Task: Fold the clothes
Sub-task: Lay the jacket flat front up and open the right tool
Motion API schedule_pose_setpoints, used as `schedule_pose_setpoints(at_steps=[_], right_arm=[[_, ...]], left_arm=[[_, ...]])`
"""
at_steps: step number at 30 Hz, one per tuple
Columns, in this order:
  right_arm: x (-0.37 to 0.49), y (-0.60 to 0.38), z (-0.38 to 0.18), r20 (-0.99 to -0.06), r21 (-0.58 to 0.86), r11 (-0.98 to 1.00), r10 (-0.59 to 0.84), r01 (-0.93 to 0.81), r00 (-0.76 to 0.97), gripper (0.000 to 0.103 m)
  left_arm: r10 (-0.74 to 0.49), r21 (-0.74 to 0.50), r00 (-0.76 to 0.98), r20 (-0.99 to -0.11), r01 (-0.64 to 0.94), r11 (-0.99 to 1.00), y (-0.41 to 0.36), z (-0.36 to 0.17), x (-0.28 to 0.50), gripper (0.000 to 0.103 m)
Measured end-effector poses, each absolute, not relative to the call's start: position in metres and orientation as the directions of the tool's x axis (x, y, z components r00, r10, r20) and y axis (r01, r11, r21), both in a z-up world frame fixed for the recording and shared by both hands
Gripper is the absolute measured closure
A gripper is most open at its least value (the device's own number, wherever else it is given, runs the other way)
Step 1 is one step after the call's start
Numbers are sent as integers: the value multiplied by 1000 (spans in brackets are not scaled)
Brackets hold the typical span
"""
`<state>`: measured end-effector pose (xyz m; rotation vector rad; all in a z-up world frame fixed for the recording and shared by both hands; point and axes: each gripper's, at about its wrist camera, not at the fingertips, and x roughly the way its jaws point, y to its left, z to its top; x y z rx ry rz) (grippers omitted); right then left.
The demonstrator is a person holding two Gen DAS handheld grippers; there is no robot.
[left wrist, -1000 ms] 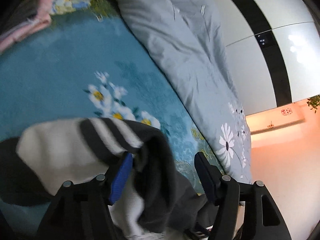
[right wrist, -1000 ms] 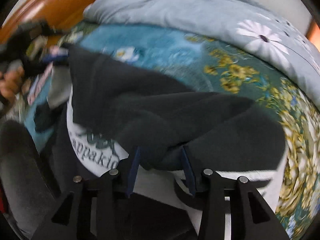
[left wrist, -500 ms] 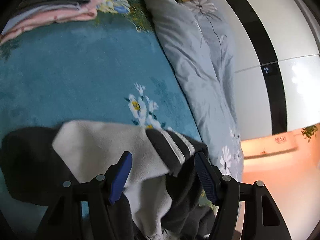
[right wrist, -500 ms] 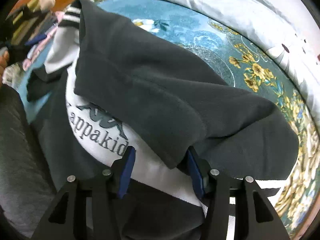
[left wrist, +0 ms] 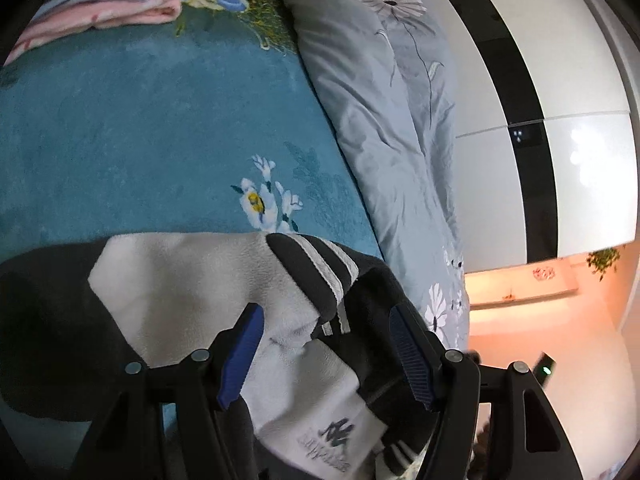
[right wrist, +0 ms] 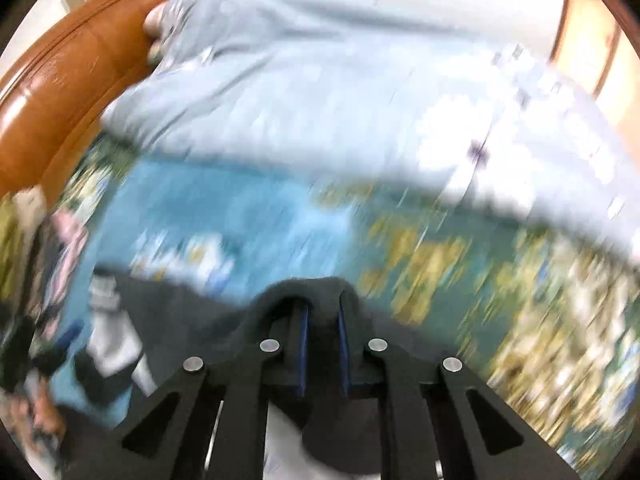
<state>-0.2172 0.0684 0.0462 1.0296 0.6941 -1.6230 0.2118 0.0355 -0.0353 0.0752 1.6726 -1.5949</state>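
A dark grey and white fleece sweatshirt (left wrist: 208, 288) with striped cuffs lies crumpled on the blue floral bedspread (left wrist: 140, 128). My left gripper (left wrist: 324, 324) is open, its jaws wide apart on either side of a striped sleeve cuff (left wrist: 316, 268), not clamping it. My right gripper (right wrist: 320, 320) is shut on a dark grey fold of the sweatshirt (right wrist: 316, 292) and holds it lifted above the bed. The right wrist view is motion-blurred. The rest of the sweatshirt hangs below the right gripper, mostly hidden.
A stack of folded pink and grey clothes (left wrist: 112, 4) lies at the far left of the bed. A grey floral duvet (left wrist: 384, 120) is bunched along the far side. An orange headboard (right wrist: 68, 92) stands at the left. White wardrobe doors (left wrist: 580, 120) are beyond the bed.
My right gripper closed on the dark fold and is swinging it up and away fast. My left gripper stayed open and shifted slightly over the cuff.
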Motion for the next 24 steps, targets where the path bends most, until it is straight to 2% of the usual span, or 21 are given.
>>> schedule_pose_setpoints(at_steps=[3,7,9,10,14,17,20,24], right_arm=[[-249,35,33,-898,17,-391,-411,920,-159,91],[-270,22,7,-926,52,-504,-347,862,-147,91],[-266,21,7,-931,63,-488,-344,871,-125,89],[-263,21,8,-932,69,-473,-345,879,-113,85],[-236,34,43,-892,12,-357,-427,934,-152,55],[-211,55,64,-854,-37,-252,-494,967,-162,46],[-189,70,57,-854,-72,-173,-498,982,-150,46],[-157,82,41,-858,-82,-116,-498,990,-129,46]], left_arm=[[-501,-831,-672,-546,512,219,36,-36,221,34],[-554,-851,-656,-514,469,234,38,-35,239,34],[-583,-864,-643,-496,434,256,37,-37,250,33],[-596,-872,-641,-483,411,265,39,-37,255,33],[-585,-878,-659,-472,409,248,41,-27,277,33],[-552,-785,-590,-589,581,216,41,-3,315,33],[-455,-672,-551,-700,724,157,41,1,345,32],[-356,-548,-482,-801,830,109,45,-23,357,32]])
